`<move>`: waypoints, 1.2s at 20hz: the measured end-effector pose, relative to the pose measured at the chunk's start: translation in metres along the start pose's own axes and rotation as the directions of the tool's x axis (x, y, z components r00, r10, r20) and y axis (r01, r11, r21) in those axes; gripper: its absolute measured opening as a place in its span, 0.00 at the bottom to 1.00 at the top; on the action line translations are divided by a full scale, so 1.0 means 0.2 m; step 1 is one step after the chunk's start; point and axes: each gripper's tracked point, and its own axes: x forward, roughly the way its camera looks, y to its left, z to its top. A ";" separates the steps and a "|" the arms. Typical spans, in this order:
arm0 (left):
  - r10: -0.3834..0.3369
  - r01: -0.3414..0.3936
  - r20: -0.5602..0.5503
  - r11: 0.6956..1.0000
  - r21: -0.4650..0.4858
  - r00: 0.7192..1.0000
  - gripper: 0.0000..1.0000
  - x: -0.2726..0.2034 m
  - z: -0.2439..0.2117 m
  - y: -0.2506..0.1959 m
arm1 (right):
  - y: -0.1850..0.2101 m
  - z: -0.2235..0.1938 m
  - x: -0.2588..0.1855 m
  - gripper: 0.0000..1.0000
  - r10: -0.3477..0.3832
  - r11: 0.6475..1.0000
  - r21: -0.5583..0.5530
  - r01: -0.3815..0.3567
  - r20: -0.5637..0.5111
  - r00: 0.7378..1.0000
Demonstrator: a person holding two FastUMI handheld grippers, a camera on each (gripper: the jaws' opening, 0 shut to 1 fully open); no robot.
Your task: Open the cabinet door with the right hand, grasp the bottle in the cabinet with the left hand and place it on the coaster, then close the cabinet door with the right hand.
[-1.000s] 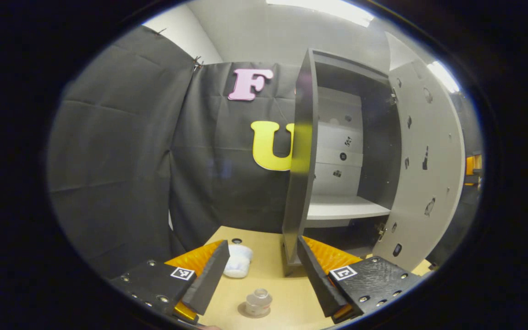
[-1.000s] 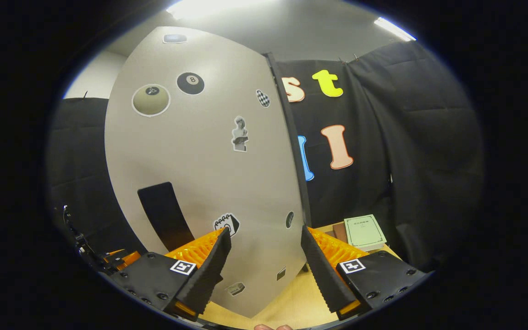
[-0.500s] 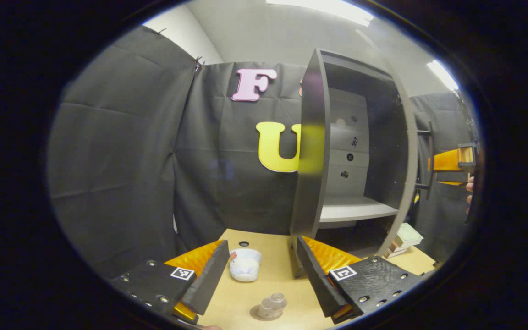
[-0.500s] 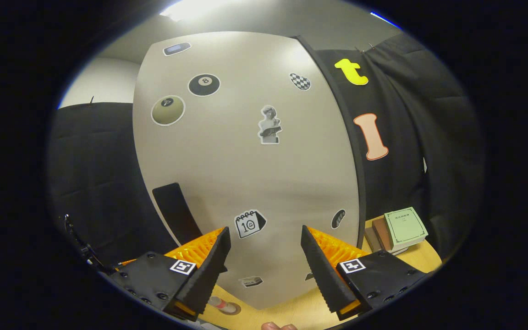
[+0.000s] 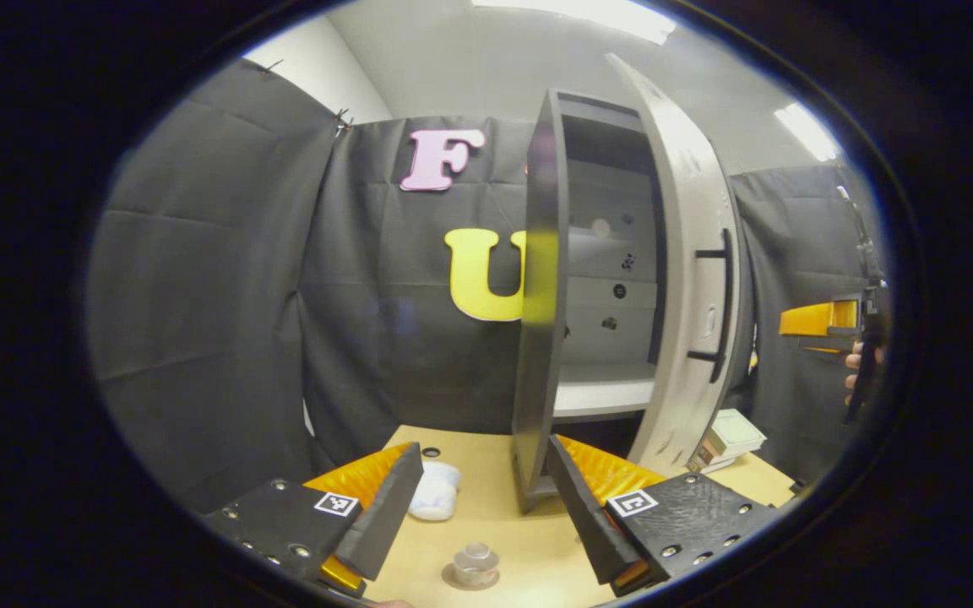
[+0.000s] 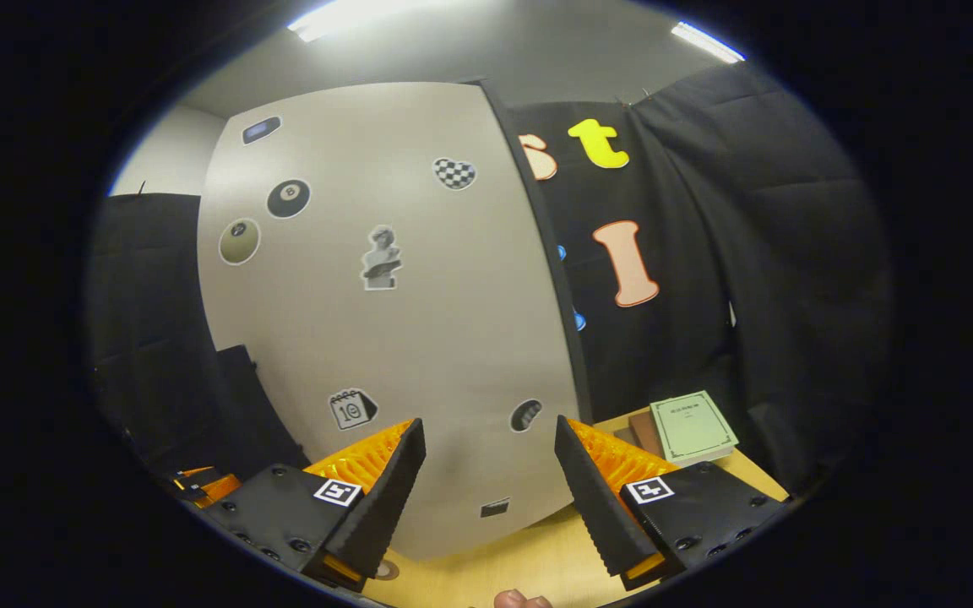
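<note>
A small clear bottle (image 5: 476,561) stands upright on a round coaster (image 5: 458,579) on the wooden table, just ahead of my left gripper (image 5: 481,517), which is open and holds nothing. The grey cabinet (image 5: 542,279) stands behind it, its pale door (image 5: 682,279) partly swung in, black handle (image 5: 720,304) facing out. An inner shelf (image 5: 601,393) shows through the gap. My right gripper (image 6: 490,498) is open, facing the door's stickered outer face (image 6: 419,338). From the left gripper view it sits far right (image 5: 823,321), apart from the door, held by a hand (image 5: 855,371).
A white crumpled object (image 5: 434,495) lies on the table (image 5: 520,540) left of the cabinet's foot. A stack of books (image 6: 689,426) rests at the table's right corner, also beside the door (image 5: 730,435). Black cloth walls close in on all sides.
The cabinet door has swung from wide open to mostly shut, narrowing the opening. The right gripper followed its outer face, then drew back. The bottle stays on the coaster.
</note>
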 end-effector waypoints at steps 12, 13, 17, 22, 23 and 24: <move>0.026 -0.020 0.117 0.999 -0.047 0.993 0.89 -0.21 0.39 -0.45 | -0.57 0.15 -0.25 0.98 -0.016 0.997 -0.077 0.020 0.048 0.999; 0.032 -0.025 0.124 0.998 -0.056 0.992 0.89 -0.23 0.40 -0.47 | -0.62 0.17 -0.27 0.98 -0.013 0.995 -0.093 0.019 0.063 0.998; 0.043 -0.036 0.129 0.998 -0.059 0.991 0.88 -0.31 0.45 -0.58 | -0.74 0.26 -0.35 0.98 0.028 0.992 -0.126 -0.012 0.130 0.991; 0.039 -0.032 0.146 0.998 -0.049 0.989 0.88 -0.35 0.51 -0.67 | -0.83 0.29 -0.36 0.97 0.029 0.993 -0.113 -0.013 0.141 0.990; 0.028 -0.020 0.145 0.998 -0.062 0.989 0.89 -0.35 0.51 -0.68 | -0.82 0.28 -0.35 0.98 0.040 0.993 -0.115 -0.024 0.136 0.990; 0.024 -0.015 0.134 0.997 -0.070 0.991 0.89 -0.33 0.50 -0.70 | -0.81 0.28 -0.33 0.98 0.047 0.993 -0.117 -0.033 0.126 0.991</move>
